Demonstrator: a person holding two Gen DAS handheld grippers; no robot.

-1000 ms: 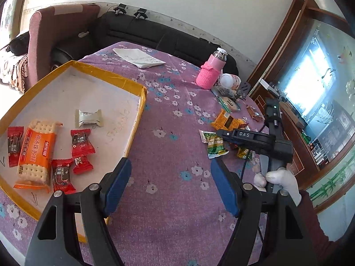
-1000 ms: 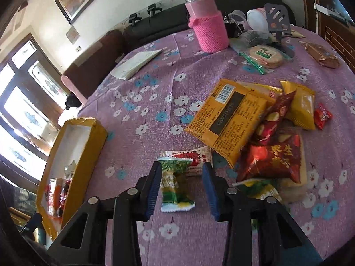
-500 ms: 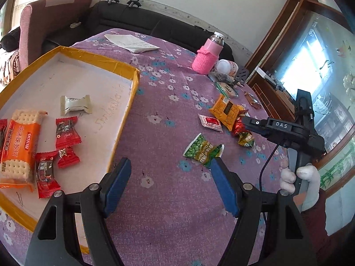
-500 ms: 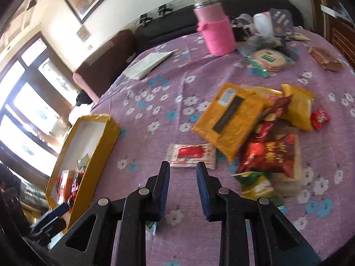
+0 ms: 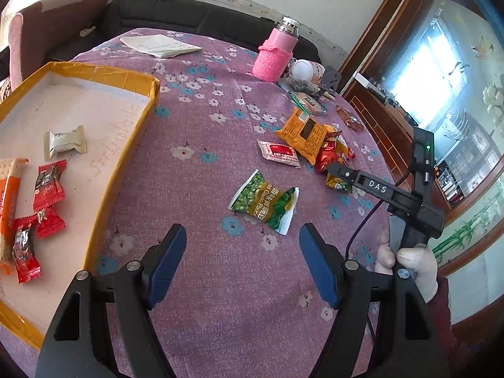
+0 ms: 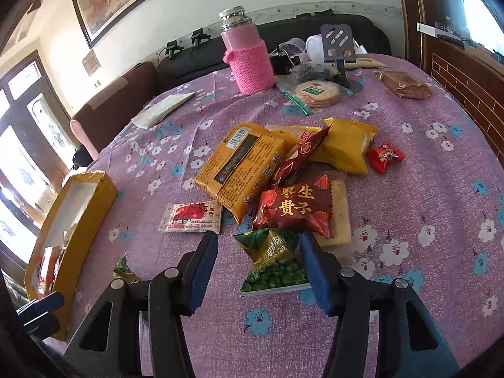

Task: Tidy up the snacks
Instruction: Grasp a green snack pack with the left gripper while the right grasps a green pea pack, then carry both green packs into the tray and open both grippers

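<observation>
Item: first green pea packet (image 5: 264,203). A second ago it stood between the right gripper's (image 6: 260,267) fingers beside the snack pile (image 6: 277,170). It now lies flat and free on the tabletop, between the pile and the yellow tray (image 5: 126,154), nearer the near edge.

Item: right gripper. Its jaws were nearly closed half a second ago and are now spread wide. It has returned to the pile and straddles a second green packet (image 6: 271,261), which lies against the pile's near side.
</observation>
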